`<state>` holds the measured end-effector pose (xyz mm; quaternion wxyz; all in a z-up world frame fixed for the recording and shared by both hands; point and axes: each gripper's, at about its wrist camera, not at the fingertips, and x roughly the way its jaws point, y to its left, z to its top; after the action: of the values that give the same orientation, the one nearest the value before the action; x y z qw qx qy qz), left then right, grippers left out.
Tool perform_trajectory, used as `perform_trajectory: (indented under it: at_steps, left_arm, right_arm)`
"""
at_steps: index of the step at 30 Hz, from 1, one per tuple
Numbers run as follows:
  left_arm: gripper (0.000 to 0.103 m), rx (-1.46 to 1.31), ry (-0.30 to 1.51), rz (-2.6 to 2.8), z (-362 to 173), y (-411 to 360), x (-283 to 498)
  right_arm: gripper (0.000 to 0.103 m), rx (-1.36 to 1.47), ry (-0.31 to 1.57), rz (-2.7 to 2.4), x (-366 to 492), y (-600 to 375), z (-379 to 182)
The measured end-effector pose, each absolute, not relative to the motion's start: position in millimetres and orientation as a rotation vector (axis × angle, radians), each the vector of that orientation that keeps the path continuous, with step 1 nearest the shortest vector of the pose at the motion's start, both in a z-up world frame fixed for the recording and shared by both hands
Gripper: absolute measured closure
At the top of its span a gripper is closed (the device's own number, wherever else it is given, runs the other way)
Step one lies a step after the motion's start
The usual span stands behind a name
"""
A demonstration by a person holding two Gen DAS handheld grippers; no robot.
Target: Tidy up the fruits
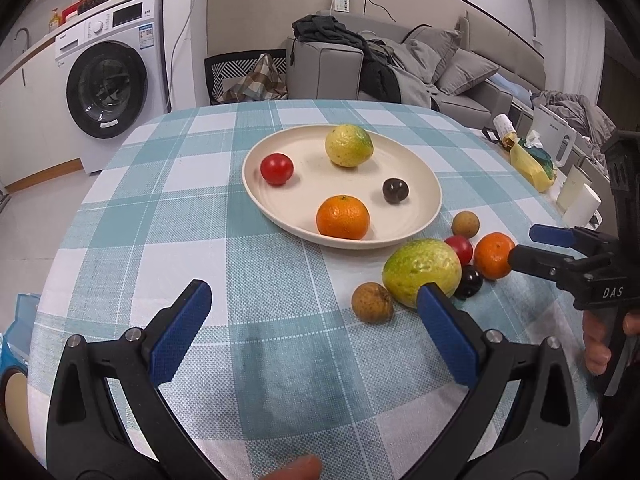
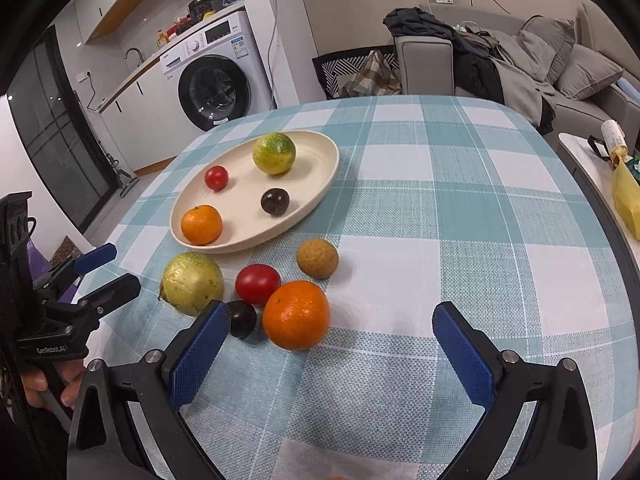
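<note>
Your right gripper (image 2: 332, 344) has its blue fingers spread wide apart, and the loose orange (image 2: 296, 314) lies just ahead of them, nearer to the left finger. Beyond it, a red tomato (image 2: 257, 283), a dark plum (image 2: 242, 318), a big green-yellow fruit (image 2: 193, 282) and a brown longan (image 2: 317, 258) lie close together on the checked cloth (image 2: 440, 200). Your left gripper (image 1: 316, 328) is also spread apart and holds nothing; a second longan (image 1: 372, 302) lies just ahead of its right finger. Farther ahead, the cream plate (image 1: 420, 184) carries four fruits.
</note>
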<state>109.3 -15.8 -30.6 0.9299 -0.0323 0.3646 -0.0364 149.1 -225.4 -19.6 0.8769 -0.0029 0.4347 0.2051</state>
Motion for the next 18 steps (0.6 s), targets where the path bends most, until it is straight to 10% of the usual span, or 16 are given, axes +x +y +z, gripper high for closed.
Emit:
perform_trajectory:
  at_steps: [8, 18]
  left_arm:
    - [0.001, -0.036, 0.78, -0.1, -38.1, -24.4, 111.6]
    - [0.001, -0.014, 0.81, -0.093, -45.6, -30.2, 116.2]
  right_arm:
    - [0.002, 0.055, 0.943, 0.444, 153.4, -233.2, -28.3]
    - [0.03, 0.048, 0.958, 0.484, 151.6, -226.9, -32.4]
